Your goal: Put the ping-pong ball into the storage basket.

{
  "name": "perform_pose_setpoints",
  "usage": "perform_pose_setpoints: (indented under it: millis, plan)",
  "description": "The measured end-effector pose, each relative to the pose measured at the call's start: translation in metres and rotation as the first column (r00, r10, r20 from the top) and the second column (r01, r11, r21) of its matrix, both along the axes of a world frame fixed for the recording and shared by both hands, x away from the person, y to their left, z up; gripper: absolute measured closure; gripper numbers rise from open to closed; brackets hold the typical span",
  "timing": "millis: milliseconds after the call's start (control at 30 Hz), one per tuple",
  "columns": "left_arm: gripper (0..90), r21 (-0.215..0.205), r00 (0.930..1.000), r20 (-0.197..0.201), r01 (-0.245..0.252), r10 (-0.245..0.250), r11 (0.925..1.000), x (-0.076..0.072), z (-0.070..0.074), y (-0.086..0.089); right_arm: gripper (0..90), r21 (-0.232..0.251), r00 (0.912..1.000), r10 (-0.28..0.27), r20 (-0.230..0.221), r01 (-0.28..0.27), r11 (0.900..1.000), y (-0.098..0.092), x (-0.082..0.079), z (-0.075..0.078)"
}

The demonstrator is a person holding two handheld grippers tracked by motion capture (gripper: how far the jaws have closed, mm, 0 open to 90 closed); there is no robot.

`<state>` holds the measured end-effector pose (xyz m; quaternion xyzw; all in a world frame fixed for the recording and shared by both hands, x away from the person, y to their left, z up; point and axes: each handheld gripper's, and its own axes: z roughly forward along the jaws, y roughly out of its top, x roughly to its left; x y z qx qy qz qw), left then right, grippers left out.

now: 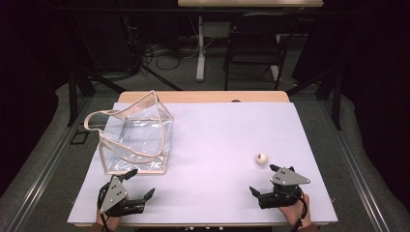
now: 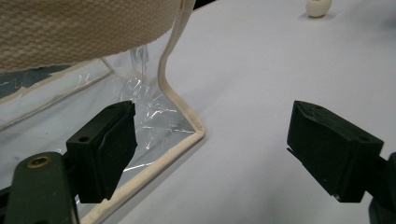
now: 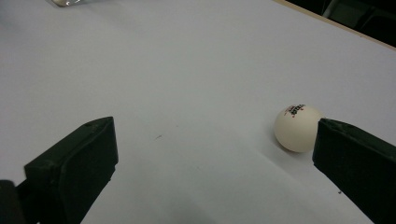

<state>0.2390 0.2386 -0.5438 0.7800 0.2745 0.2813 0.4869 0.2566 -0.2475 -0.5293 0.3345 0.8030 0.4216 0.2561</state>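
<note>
A clear plastic tote bag [image 1: 135, 137] with beige trim and a beige handle stands on the left half of the pale table [image 1: 217, 121]. A small white ball [image 1: 261, 158] with a printed mark lies right of centre. My left gripper [image 1: 141, 182] is open just in front of the bag's near right corner. In the left gripper view that corner [image 2: 180, 119] lies by the left jaw, and the ball [image 2: 318, 6] is far off. My right gripper [image 1: 262, 179] is open just short of the ball. In the right gripper view the ball [image 3: 297, 128] rests beside the right jaw.
The table's near edge runs just under both hands. Beyond its far edge are a dark chair [image 1: 254, 43], a white desk leg [image 1: 199, 48] and cables on the floor. A bit of the bag [image 3: 70, 2] shows at the top of the right gripper view.
</note>
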Motion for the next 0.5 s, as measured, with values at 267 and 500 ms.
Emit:
perform_pose_setpoints:
  millis: [267,500]
  plan:
    - [16.0,0.003,1.0000,0.003,0.001,-0.001,1.0000,0.000,0.000,-0.001,0.0,-0.016,0.9993,-0.024,-0.027,0.023,1.000,0.003,0.007,0.004]
    - [16.0,0.008,1.0000,0.001,0.002,-0.002,1.0000,0.000,0.000,-0.001,0.0,-0.022,0.9980,-0.044,-0.044,0.043,0.999,0.002,0.015,0.006]
